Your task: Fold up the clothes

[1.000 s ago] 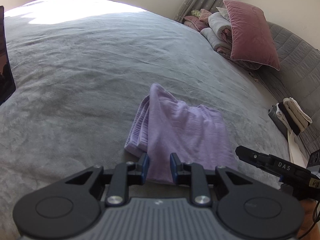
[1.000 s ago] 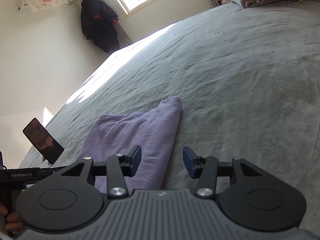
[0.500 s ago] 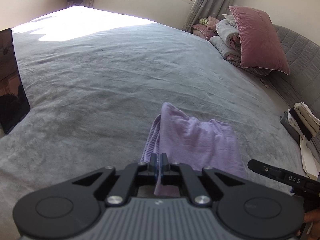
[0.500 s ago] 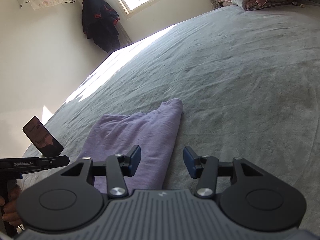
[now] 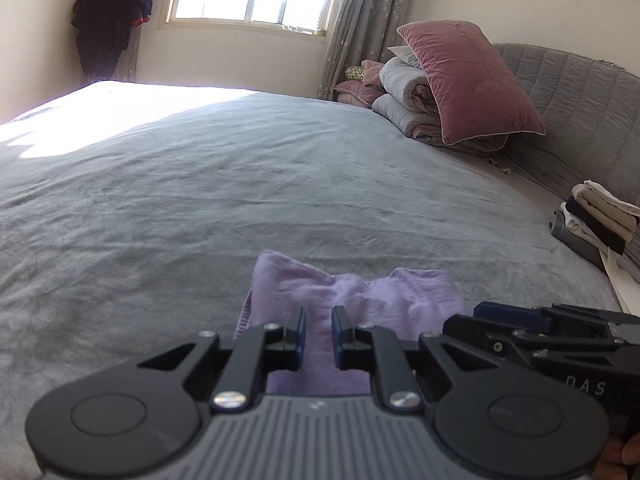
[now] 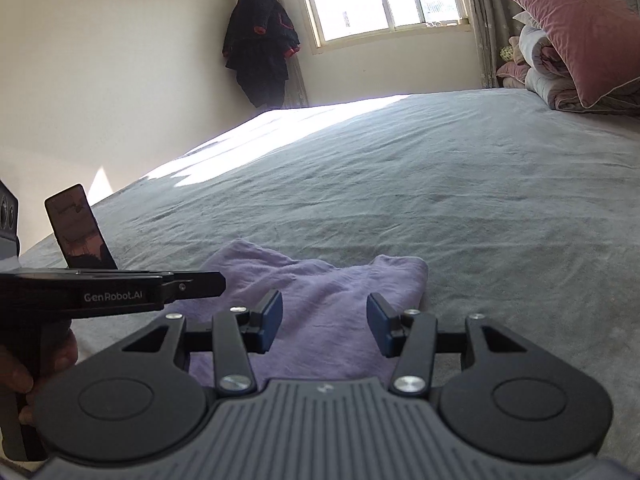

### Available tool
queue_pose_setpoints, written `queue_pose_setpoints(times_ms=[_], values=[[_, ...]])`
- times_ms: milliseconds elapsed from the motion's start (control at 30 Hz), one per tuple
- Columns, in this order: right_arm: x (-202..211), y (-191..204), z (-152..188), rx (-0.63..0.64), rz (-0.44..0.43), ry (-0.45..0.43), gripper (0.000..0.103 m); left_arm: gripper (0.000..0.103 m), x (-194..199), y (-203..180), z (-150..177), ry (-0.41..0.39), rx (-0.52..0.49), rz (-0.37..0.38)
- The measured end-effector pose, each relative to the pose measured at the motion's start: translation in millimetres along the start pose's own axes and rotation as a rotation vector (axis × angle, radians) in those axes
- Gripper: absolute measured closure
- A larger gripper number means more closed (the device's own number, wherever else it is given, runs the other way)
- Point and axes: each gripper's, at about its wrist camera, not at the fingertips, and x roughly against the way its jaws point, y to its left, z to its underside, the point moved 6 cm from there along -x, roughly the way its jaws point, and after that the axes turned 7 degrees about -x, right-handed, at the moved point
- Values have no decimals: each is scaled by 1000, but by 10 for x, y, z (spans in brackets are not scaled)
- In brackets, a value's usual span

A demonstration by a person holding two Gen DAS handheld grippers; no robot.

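Note:
A purple cloth (image 5: 360, 292) lies folded on the grey bed (image 5: 240, 200), its far edge bunched into two humps. My left gripper (image 5: 318, 334) is at the cloth's near edge with its jaws opening; a narrow gap shows between the pads, with purple fabric in it. In the right wrist view the same cloth (image 6: 320, 280) lies below my right gripper (image 6: 322, 320), which stands open over the near edge with nothing pinched. The left gripper (image 6: 218, 280) reaches in from the left there. The right gripper (image 5: 480, 312) shows at the lower right of the left wrist view.
A pink pillow (image 5: 468, 80) leans on rolled quilts at the headboard. A stack of folded clothes (image 5: 596, 216) sits at the bed's right edge. A dark phone (image 6: 78, 232) stands propped at the left. A dark garment (image 6: 260, 44) hangs by the window.
The left jaws shut on the cloth's near edge, then parted again. Both grippers rolled and tilted up, so the window came into view. The cloth's far edge now looks bunched.

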Motion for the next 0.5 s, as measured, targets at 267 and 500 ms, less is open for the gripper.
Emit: queue_pose_setpoints(times_ms=[267, 500], values=[[-179, 5, 279, 160, 59, 56, 59, 100, -22, 324, 150, -14, 64, -94], [-158, 72, 91, 132, 24, 39, 59, 99, 176, 310, -60, -147, 124, 9]])
